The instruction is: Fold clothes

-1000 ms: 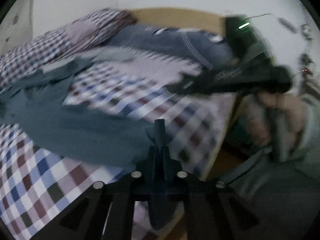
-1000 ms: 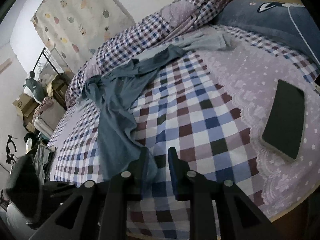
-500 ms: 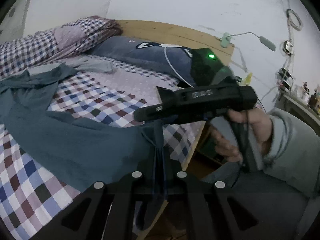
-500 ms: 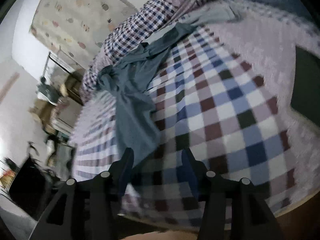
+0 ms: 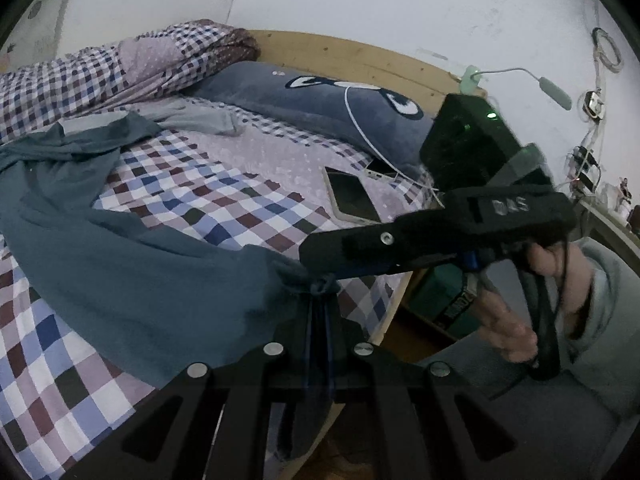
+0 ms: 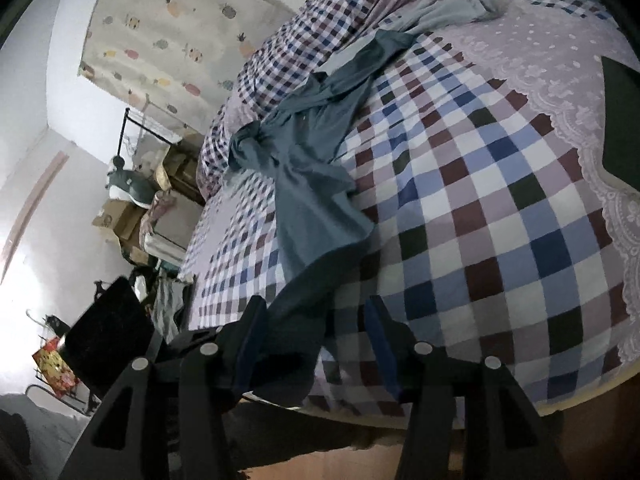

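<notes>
left tongs (image 5: 318, 304) pinching soft teal shirt (image 5: 132, 280) | right tongs (image 6: 316, 344) spread | checked bedsheet (image 6: 480, 220)

Phone (image 6: 622, 120) cut by frame edge; wall-side clutter (image 5: 588, 168) indistinct.

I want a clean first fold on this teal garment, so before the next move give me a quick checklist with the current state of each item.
1. Left gripper clamped on the teal garment: ok, fabric bunches between its closed fingers.
2. Right gripper holding fabric: not ok, fingers are apart with the hem only lying between them.
3. Garment spread flat: not ok, its far end is twisted into a knot-like bunch.
4. Phone clear of the garment: ok, it lies apart, near the pillow.
5. Second, grey garment out of the way: not ok, the teal one overlaps it.
</notes>
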